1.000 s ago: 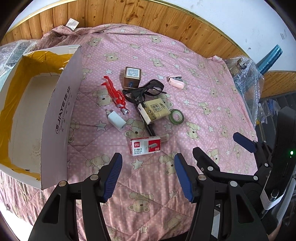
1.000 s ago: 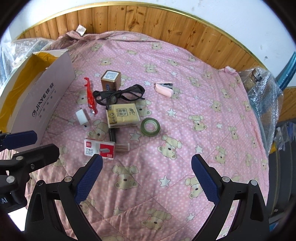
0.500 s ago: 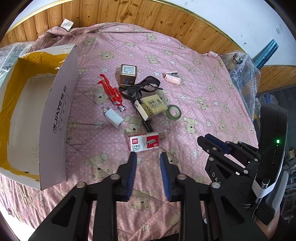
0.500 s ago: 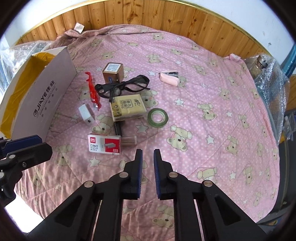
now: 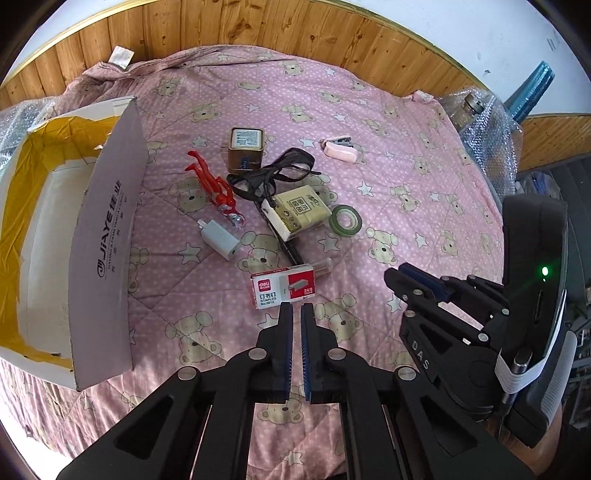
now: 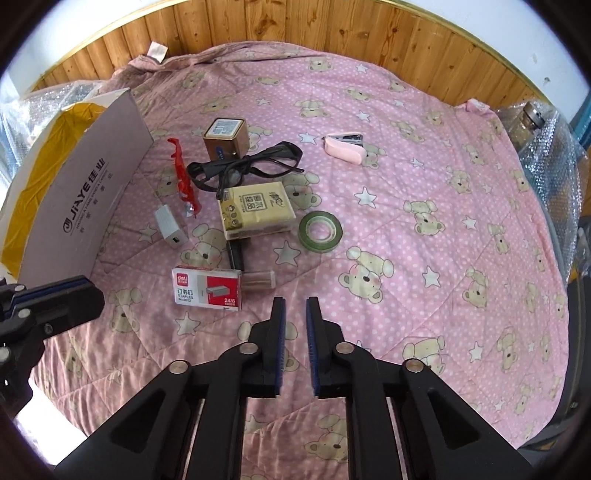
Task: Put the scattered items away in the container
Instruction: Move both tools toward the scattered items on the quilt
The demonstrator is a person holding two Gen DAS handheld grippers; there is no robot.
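Scattered on the pink bear quilt (image 6: 424,177) are a staples box (image 6: 207,290), white charger (image 6: 170,225), red plastic piece (image 6: 183,177), brown tin (image 6: 225,138), black glasses (image 6: 243,166), yellow note pack (image 6: 256,210), green tape roll (image 6: 320,230) and pink stapler (image 6: 345,146). The open cardboard box (image 5: 110,236) stands at the left. My left gripper (image 5: 296,310) is shut and empty, just short of the staples box (image 5: 282,290). My right gripper (image 6: 295,306) is shut and empty, hovering right of that box.
A small clear tube (image 6: 258,282) and a black stick (image 6: 235,254) lie beside the staples box. Bubble wrap with a bottle (image 6: 543,147) sits at the right edge. A wooden panel wall (image 6: 295,33) runs behind the bed. The quilt's front edge drops off below both grippers.
Both grippers were wide open one second ago and have closed with nothing between the fingers. The items on the quilt have not moved.
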